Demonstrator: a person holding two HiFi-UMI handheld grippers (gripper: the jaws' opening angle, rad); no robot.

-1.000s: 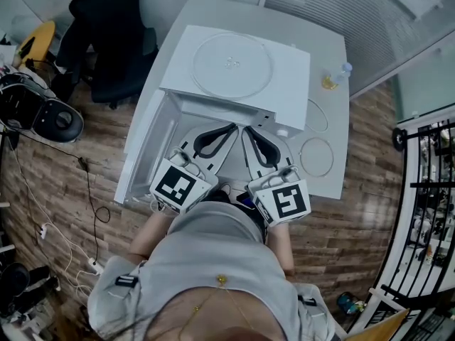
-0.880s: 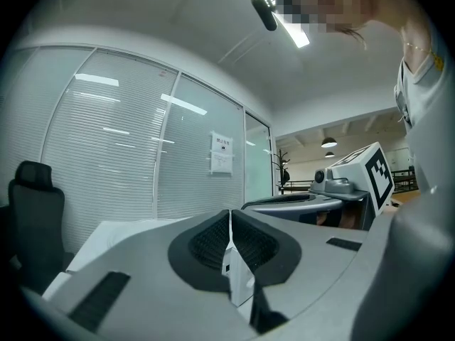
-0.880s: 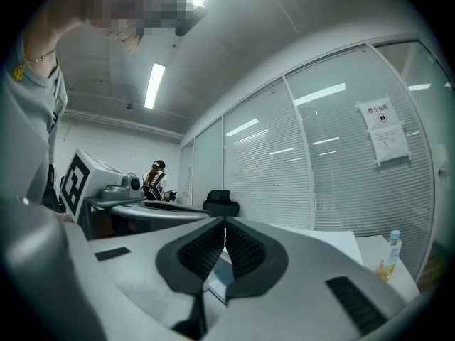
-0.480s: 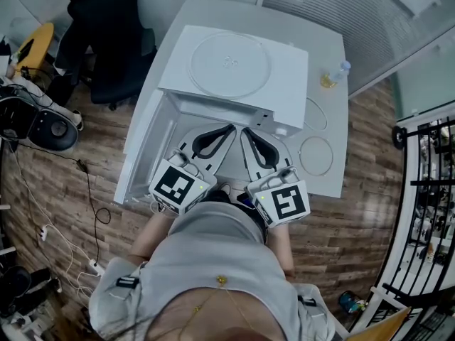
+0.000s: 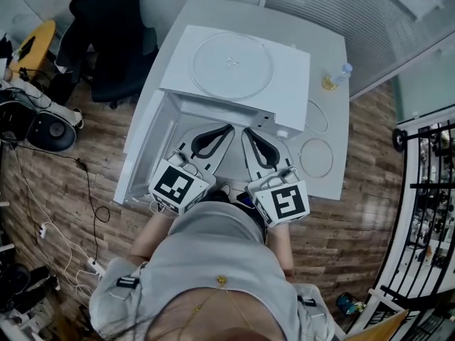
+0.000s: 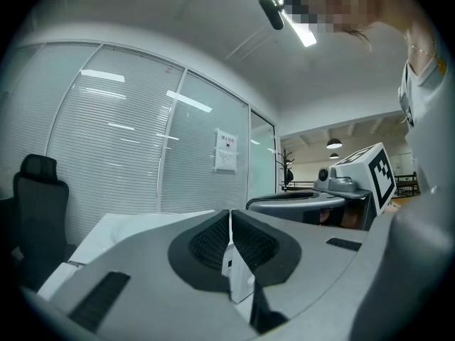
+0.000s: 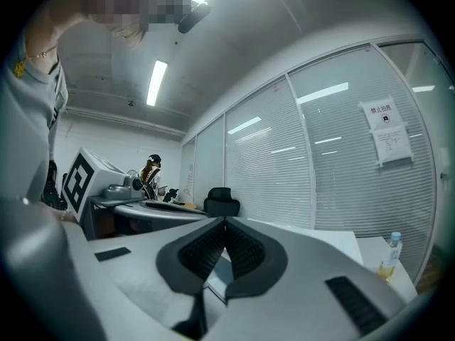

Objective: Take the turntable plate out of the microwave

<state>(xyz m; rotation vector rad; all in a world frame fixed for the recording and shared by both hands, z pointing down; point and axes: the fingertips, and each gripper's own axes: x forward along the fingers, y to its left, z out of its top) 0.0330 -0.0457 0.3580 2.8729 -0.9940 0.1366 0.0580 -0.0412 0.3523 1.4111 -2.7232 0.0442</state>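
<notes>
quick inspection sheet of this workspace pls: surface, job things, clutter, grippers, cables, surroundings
surface: white table on a wood floor.
job's things: white microwave, its door swung open to the left; glass turntable plate lying flat on top of the microwave, not inside it.
clutter: bottle of yellowish liquid near the table's right edge; thin ring flat on the table right of the microwave.
grippers: left gripper and right gripper side by side before the microwave's opening, jaws together, nothing between them.
cables: white cord looped on the table; dark cables on the floor at left.
surroundings: black office chair, blinds wall, black rack.
</notes>
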